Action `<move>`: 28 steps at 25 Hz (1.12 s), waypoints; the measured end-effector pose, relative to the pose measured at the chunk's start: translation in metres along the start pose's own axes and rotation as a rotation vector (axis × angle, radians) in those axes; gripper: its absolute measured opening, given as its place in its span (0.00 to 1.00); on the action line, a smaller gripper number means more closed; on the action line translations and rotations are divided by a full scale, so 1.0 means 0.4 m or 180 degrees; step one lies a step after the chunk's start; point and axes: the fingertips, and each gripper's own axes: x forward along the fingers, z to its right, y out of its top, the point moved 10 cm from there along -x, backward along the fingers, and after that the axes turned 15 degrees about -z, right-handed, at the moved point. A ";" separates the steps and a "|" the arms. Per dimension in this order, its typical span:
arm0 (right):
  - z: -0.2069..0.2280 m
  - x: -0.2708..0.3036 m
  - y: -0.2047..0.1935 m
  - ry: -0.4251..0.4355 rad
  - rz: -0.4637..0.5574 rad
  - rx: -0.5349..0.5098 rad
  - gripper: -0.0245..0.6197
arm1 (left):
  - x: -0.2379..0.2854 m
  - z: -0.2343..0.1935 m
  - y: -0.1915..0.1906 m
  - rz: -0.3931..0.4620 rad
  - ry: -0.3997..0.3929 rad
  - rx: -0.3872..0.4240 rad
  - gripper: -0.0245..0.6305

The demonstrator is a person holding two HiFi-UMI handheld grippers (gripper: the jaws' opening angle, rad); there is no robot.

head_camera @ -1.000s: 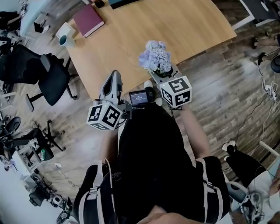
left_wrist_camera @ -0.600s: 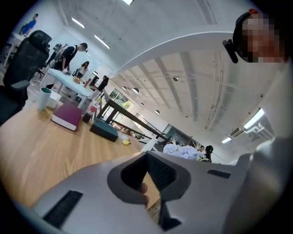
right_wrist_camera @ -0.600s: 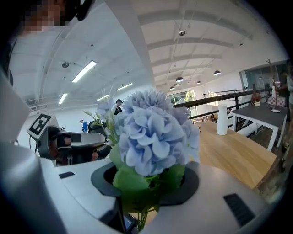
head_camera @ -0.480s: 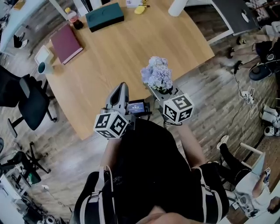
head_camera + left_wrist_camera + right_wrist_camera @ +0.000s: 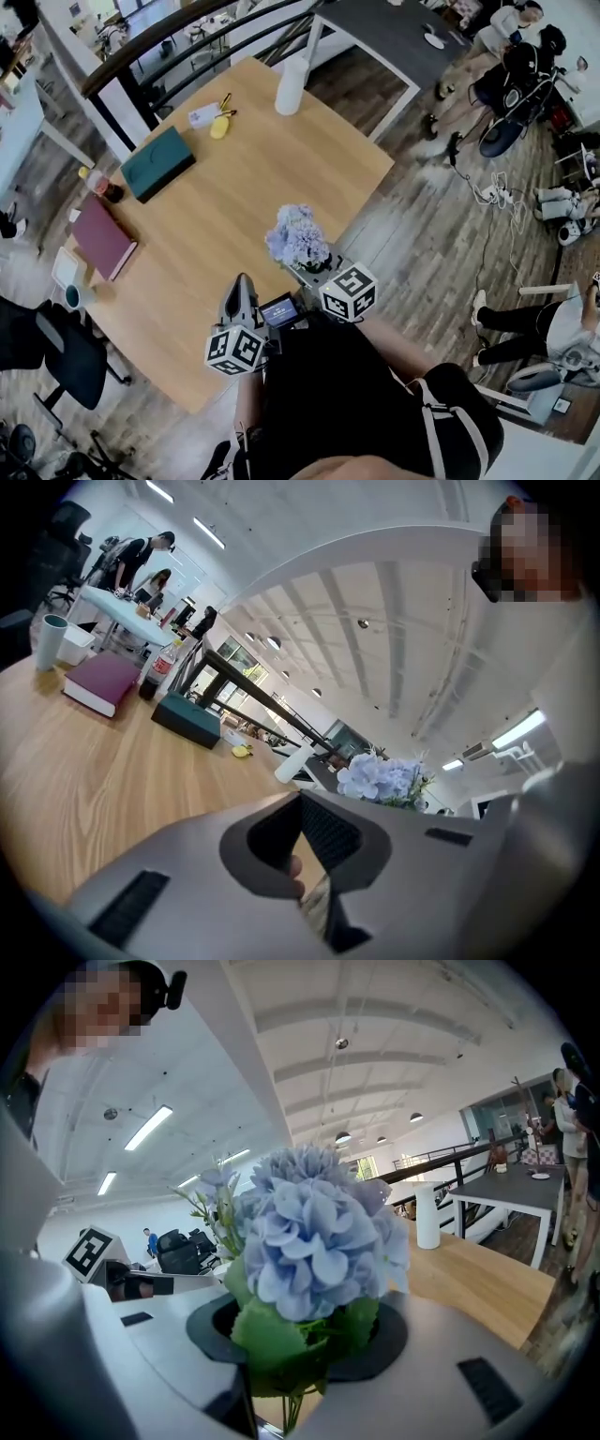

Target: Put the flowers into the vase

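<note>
- Carrying leg, by my reckoning: the wooden table (image 5: 234, 216) lies ahead of me.
- White vase (image 5: 292, 86) stands upright near the table's far edge, well apart from my tools.
- Blue flowers (image 5: 314, 1232) are upright, stems clamped in my right gripper (image 5: 314, 270).
- Left gripper (image 5: 241, 286): jaws together, nothing in them.
- Next: reach across, line the stems over the vase mouth, lower, let go.

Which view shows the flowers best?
The right gripper view: the flowers fill it, stems clamped in the right gripper. The head view shows them small, from above; the left gripper view, partly, beyond its jaw.
</note>
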 end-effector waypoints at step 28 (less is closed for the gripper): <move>0.853 -0.380 0.062 0.0591 0.0505 0.0004 0.31 | 0.618 0.676 -0.123 0.0480 0.0755 0.0160 0.11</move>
